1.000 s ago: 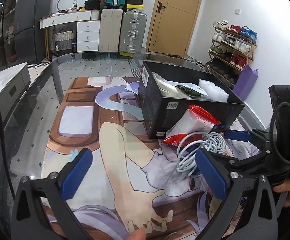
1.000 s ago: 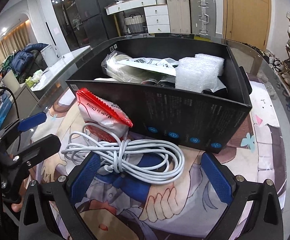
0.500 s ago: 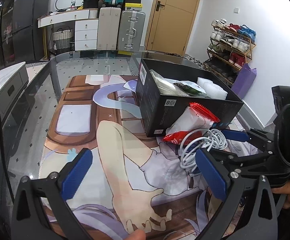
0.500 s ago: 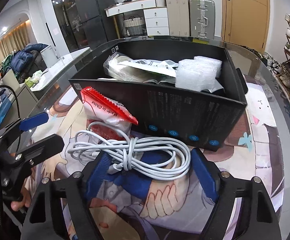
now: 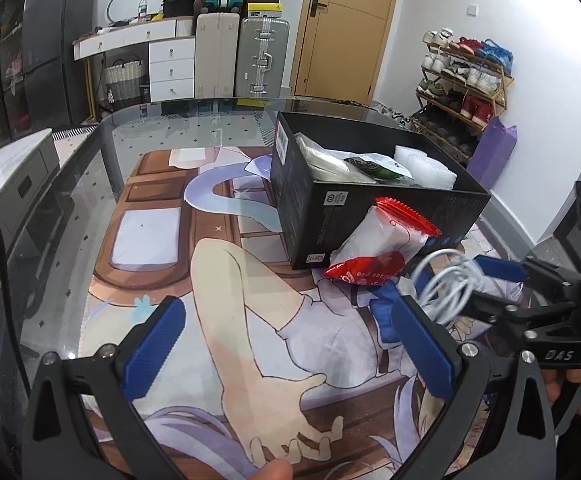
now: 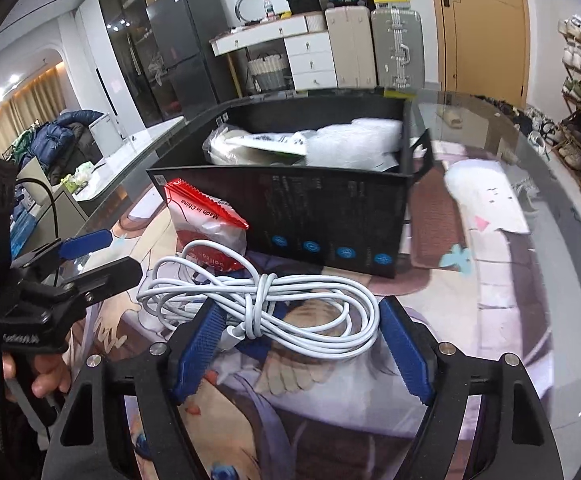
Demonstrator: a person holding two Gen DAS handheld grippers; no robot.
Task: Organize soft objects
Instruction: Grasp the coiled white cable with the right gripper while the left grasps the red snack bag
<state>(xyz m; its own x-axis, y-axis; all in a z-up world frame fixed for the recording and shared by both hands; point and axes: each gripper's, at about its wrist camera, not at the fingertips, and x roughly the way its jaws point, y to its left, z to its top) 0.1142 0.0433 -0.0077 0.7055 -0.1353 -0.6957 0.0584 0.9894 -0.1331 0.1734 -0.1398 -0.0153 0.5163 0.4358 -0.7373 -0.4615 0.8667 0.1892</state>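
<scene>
Left wrist view: left gripper (image 5: 286,344) spread wide over the printed mat (image 5: 150,228), holding nothing; right gripper (image 5: 456,280) pinching the white cable bundle (image 5: 446,288), just beside the red-and-white packet (image 5: 382,240) leaning on the black box (image 5: 370,208). Right wrist view: blue pads closed on the bundle's two sides, so grasp step probably done, next likely lifting into the box beside bubble wrap (image 6: 354,140); "Made in China" and "balloon" readable on the packet.

Glass table (image 5: 90,184) under printed mat (image 5: 218,280); suitcases (image 5: 262,56) by wooden door (image 5: 346,28) (shut); shoe rack (image 5: 466,76) along right wall.
</scene>
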